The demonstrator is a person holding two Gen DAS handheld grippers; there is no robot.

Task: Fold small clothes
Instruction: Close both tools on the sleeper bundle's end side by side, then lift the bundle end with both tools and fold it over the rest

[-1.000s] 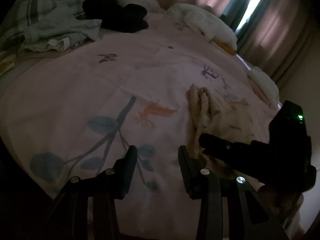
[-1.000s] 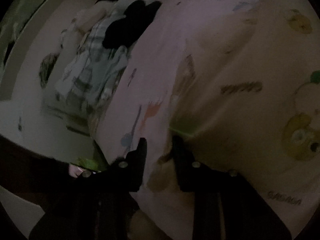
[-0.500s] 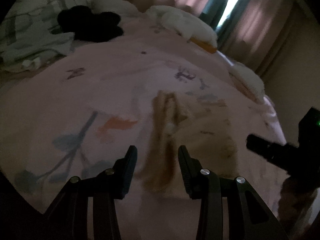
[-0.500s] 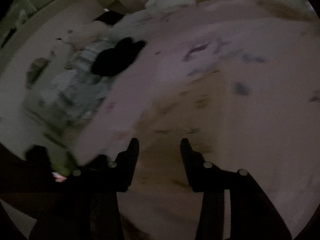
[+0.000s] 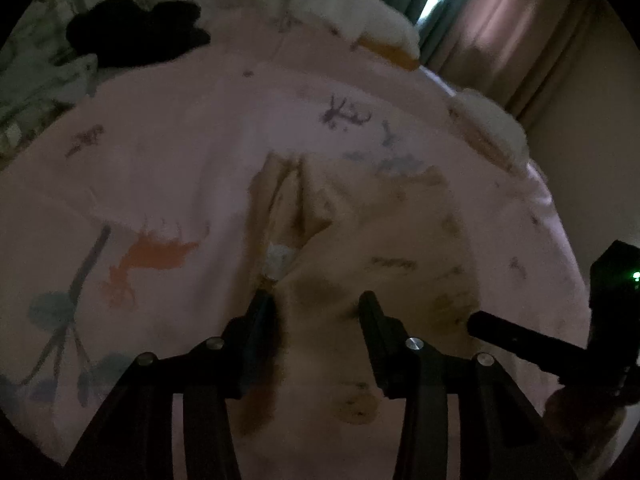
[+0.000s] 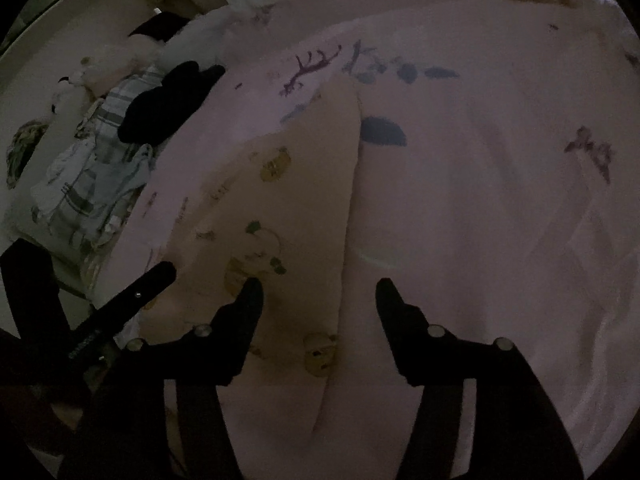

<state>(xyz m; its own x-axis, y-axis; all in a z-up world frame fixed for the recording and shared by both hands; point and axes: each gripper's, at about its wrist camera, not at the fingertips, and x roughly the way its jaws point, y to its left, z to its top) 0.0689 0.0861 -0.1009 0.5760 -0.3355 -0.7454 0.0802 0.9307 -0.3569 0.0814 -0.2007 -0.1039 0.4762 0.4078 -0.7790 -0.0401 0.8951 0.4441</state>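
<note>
A small beige garment with bear prints (image 5: 384, 248) lies spread on the pink printed bedsheet (image 5: 168, 152); it also shows in the right wrist view (image 6: 288, 200). Its left side is bunched in folds with a white label. My left gripper (image 5: 312, 304) is open just above the garment's near left part. My right gripper (image 6: 318, 288) is open above the garment's straight right edge. Each gripper shows in the other's view, the right one (image 5: 520, 340) and the left one (image 6: 128, 300).
A black garment (image 5: 136, 32) and plaid and white clothes (image 5: 36, 76) lie at the far left of the bed. White pillows or bedding (image 5: 352, 20) line the far edge, with curtains (image 5: 500, 28) behind. The bed's right edge (image 5: 560, 240) drops off near a wall.
Both grippers have opened wider and moved over the garment. The garment now lies flatter and more spread on the sheet than a second ago.
</note>
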